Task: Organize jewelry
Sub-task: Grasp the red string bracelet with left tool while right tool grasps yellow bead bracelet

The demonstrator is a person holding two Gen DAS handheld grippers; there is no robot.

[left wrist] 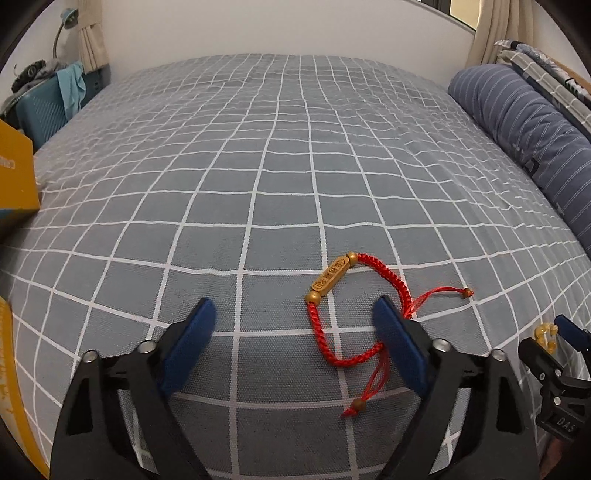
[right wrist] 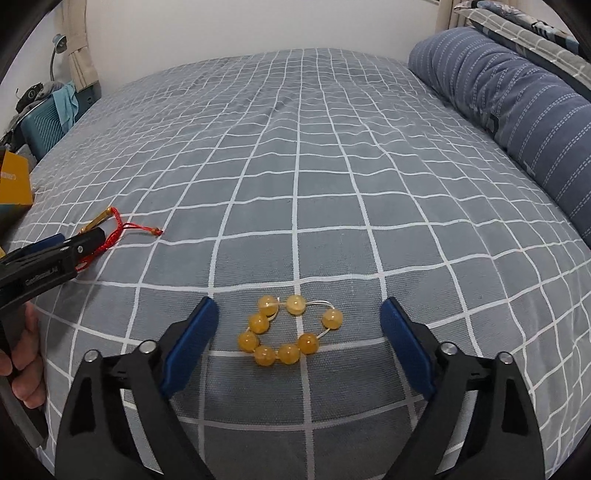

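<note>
Left gripper [left wrist: 295,332] released over the red bracelet [left wrist: 354,314] on the bed [left wrist: 258,166]. Right gripper [right wrist: 299,328] released over the bead bracelet [right wrist: 290,330]. Yellow box [left wrist: 14,177] at the bed's left edge, contents unseen.

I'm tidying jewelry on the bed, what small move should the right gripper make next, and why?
Probably lower the right gripper and close on the bead bracelet. Its jaws are open, and the bracelet lies loose on the bedsheet between the fingers.

Checked bed [left wrist: 280,155], white wall [left wrist: 258,26], maybe desk lamp [left wrist: 64,22].
</note>
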